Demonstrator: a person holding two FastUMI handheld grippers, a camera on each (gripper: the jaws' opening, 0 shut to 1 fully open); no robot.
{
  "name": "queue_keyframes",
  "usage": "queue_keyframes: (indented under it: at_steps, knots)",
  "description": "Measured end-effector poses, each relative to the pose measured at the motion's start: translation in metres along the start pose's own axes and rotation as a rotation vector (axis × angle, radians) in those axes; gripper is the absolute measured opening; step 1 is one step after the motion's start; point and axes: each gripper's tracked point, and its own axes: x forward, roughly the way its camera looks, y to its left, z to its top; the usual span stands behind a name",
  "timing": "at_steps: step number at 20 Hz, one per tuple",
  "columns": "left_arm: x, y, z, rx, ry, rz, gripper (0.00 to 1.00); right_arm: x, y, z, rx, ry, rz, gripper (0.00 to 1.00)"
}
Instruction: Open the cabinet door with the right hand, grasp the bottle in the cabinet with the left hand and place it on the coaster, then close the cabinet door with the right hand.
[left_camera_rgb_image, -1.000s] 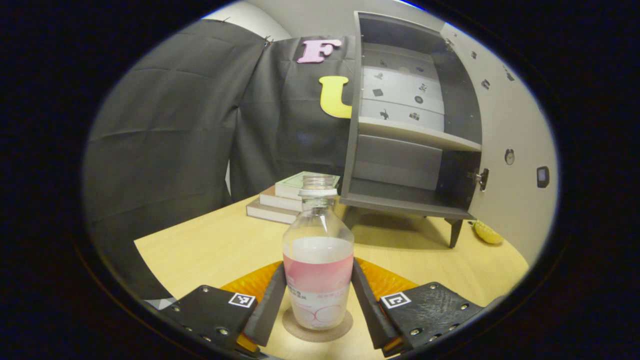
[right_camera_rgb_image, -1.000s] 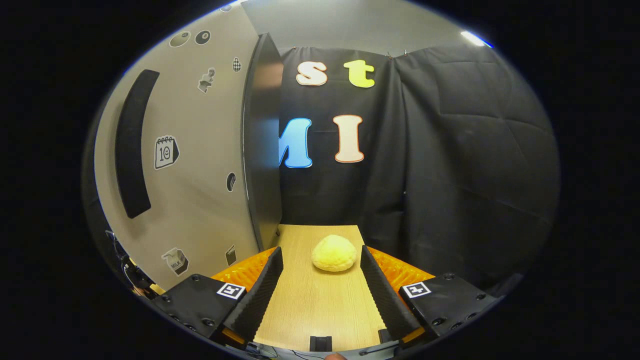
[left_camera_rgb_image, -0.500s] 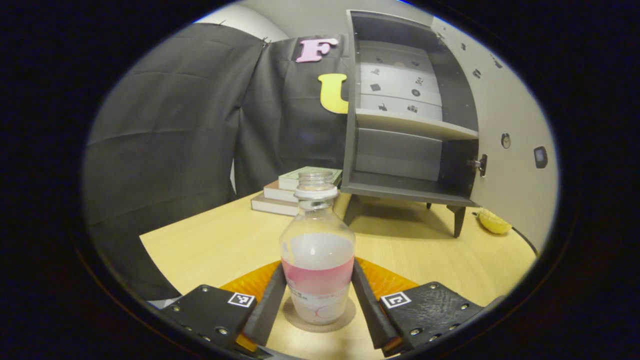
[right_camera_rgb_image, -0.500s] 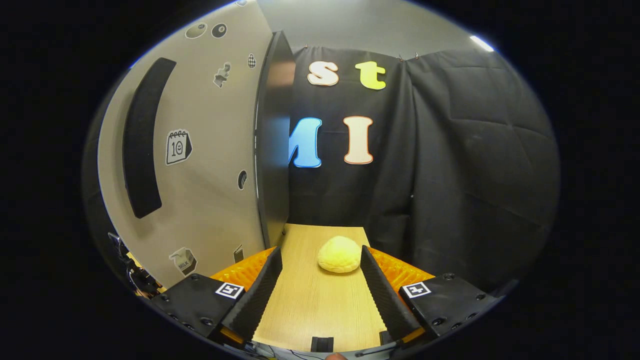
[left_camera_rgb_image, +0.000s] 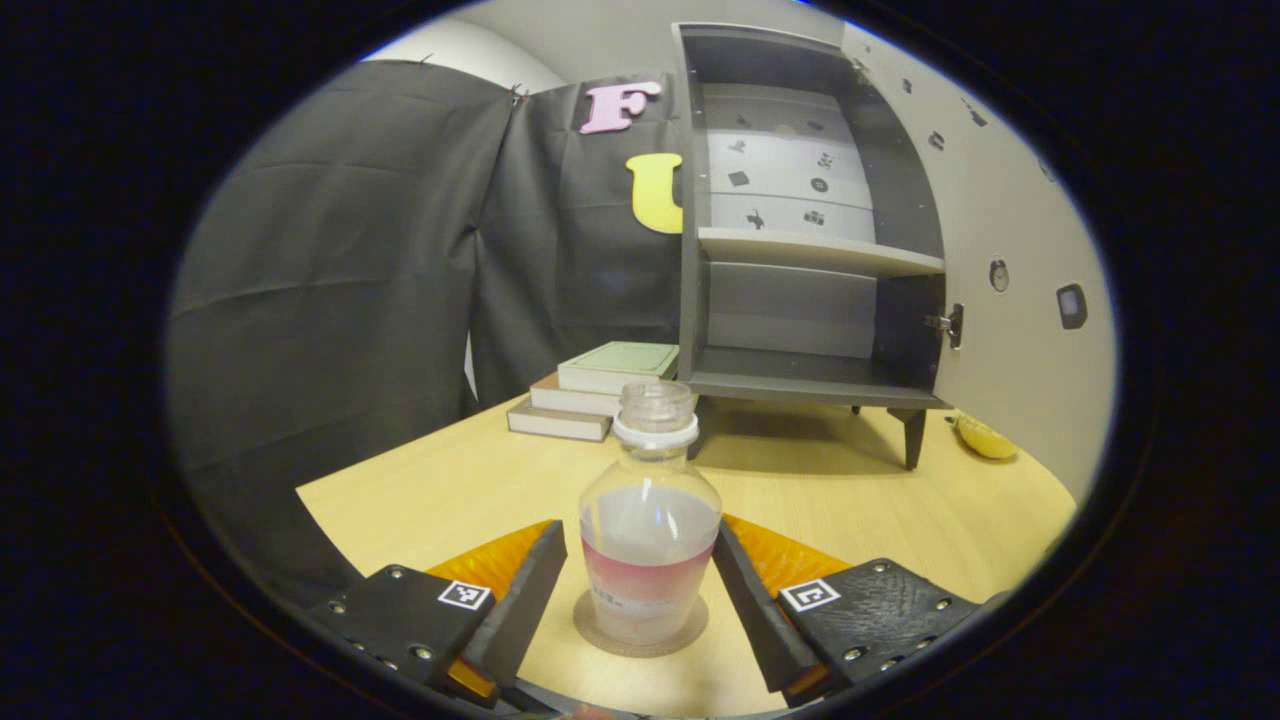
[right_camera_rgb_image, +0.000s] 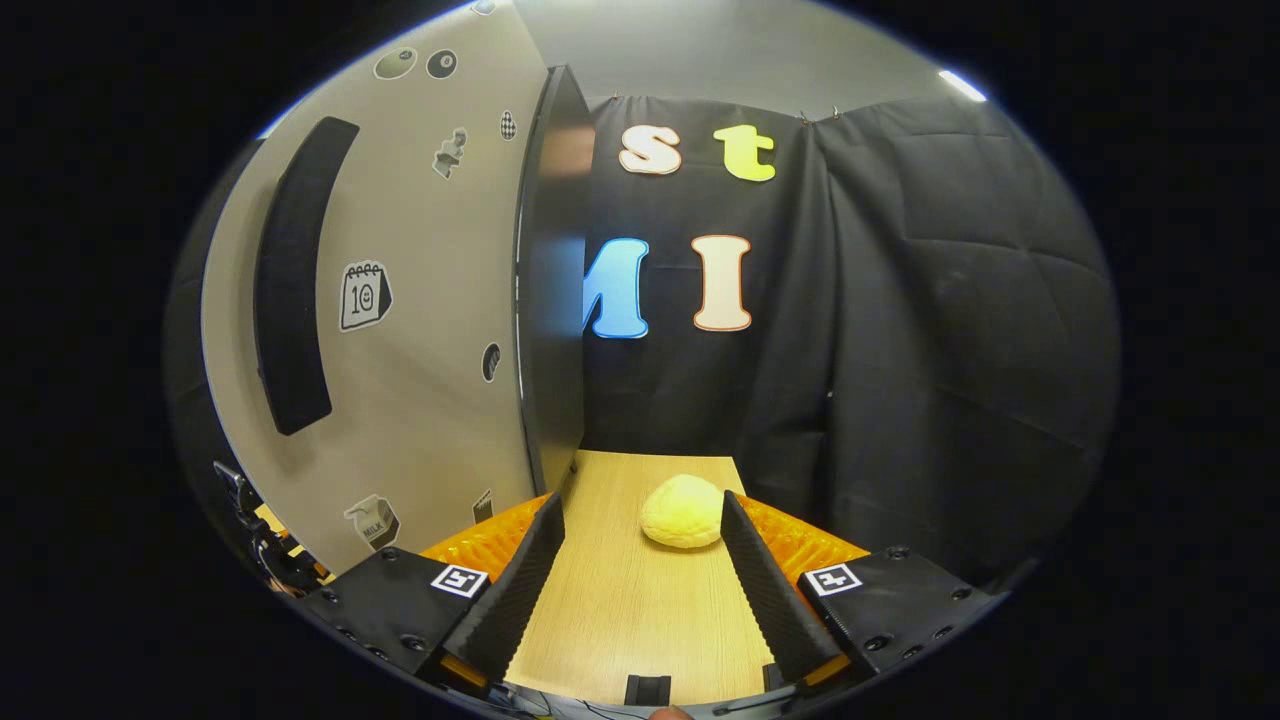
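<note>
Wooden table (left_camera_rgb_image: 860, 500) was seen with bare room before the cabinet (left_camera_rgb_image: 800, 250), its door (right_camera_rgb_image: 400, 300) swung wide. The bottle (left_camera_rgb_image: 650, 530) was stood upright on the coaster (left_camera_rgb_image: 600, 625) between the spread left gripper (left_camera_rgb_image: 640, 590), gaps visible. Right gripper (right_camera_rgb_image: 635, 570) was held apart near the door edge, a yellow bun (right_camera_rgb_image: 682, 511) ahead.
</note>
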Motion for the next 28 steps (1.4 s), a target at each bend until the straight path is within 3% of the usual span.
queue_keyframes:
  at_steps: [10, 18, 19, 20, 21, 22, 28]
  knots:
    - [-0.063, 0.007, 0.095, 0.052, -0.101, 0.041, 0.89, -0.007, 0.015, 0.027, 0.049, -0.068, 0.107, 0.99]
    - [-0.085, 0.016, 0.194, 0.106, -0.218, 0.012, 0.89, -0.031, 0.054, 0.079, 0.078, -0.152, 0.224, 0.98]
    - [-0.084, 0.016, 0.202, 0.106, -0.225, 0.001, 0.89, -0.036, 0.06, 0.085, 0.073, -0.165, 0.234, 0.93]
    - [-0.083, 0.019, 0.209, 0.102, -0.237, -0.007, 0.89, -0.039, 0.068, 0.089, 0.065, -0.174, 0.246, 0.98]
    - [-0.082, 0.023, 0.217, 0.093, -0.253, -0.014, 0.89, -0.037, 0.071, 0.094, 0.043, -0.182, 0.23, 0.98]
    - [-0.085, 0.028, 0.222, 0.081, -0.262, -0.027, 0.89, -0.04, 0.069, 0.095, 0.009, -0.19, 0.21, 0.91]
    - [-0.068, 0.059, 0.225, 0.07, -0.247, -0.072, 0.89, -0.041, 0.083, 0.098, -0.03, -0.185, 0.151, 0.93]
